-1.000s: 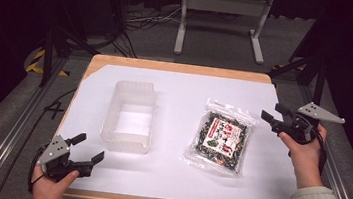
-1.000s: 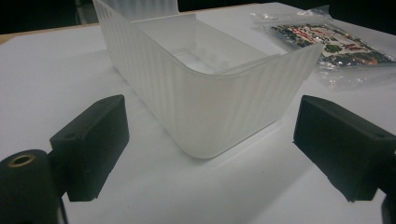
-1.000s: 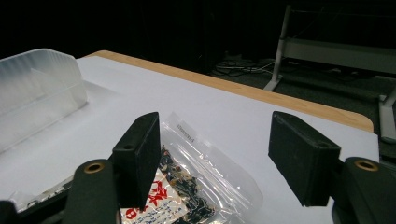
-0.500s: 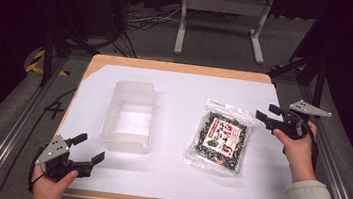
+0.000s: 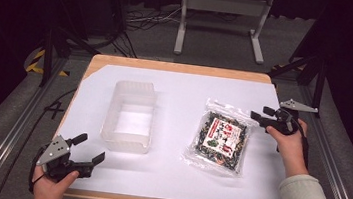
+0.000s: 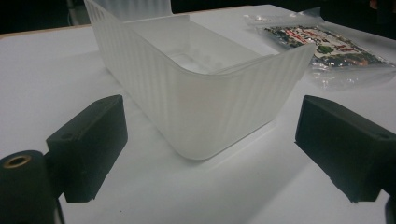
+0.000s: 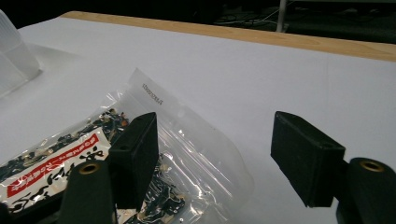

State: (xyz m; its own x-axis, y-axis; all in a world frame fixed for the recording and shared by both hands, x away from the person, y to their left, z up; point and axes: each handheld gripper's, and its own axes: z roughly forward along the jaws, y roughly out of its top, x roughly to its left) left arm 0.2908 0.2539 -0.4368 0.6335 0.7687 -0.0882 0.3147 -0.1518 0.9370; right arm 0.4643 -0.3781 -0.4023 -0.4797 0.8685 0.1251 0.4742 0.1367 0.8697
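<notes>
A clear ribbed plastic container [image 5: 136, 86] stands empty on the left half of the white sheet; its near corner [image 6: 205, 93] is right ahead of my left gripper. My left gripper [image 5: 91, 147] rests open near the table's front left corner, a short way from the container. A sealed bag of dark snack mix with a red label [image 5: 220, 138] lies flat right of centre. My right gripper [image 5: 261, 113] hovers open at the bag's upper right corner. In the right gripper view, one jaw stands over the bag's clear edge [image 7: 187, 140] and the other over bare sheet.
A white sheet [image 5: 175, 180] covers the wooden table, whose bare rim [image 5: 178, 68] shows at the far side. Metal rails run along both sides. A grey stand [image 5: 223, 6] and cables sit on the floor beyond.
My right gripper has moved left and slightly nearer, closing in on the bag's upper right corner. The left gripper, the container and the bag have stayed put.
</notes>
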